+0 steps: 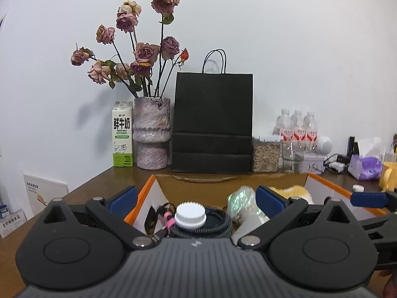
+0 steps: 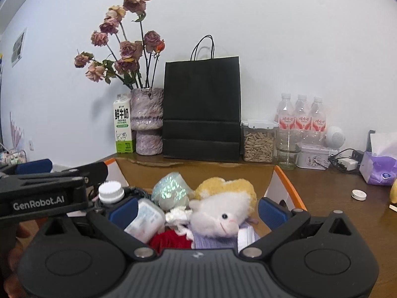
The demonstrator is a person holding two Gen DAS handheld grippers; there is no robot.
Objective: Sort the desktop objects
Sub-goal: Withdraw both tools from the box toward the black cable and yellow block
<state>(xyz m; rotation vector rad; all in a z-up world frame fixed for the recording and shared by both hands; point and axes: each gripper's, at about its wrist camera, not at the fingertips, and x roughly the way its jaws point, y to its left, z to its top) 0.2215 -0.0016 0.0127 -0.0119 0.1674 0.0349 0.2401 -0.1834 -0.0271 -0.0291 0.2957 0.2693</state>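
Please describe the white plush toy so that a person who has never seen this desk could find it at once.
Find the tall black paper bag against the wall; in front of it stands an open cardboard box with orange edges. The white plush toy lies near the box's front, between the right gripper's open jaws. Unlike the yellow plush behind it, it has a black eye and pink mouth.

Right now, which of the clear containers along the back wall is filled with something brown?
The lidded clear canister beside the black paper bag, packed with brown seed-like pieces. The glass jar looks empty; the water bottles hold clear liquid.
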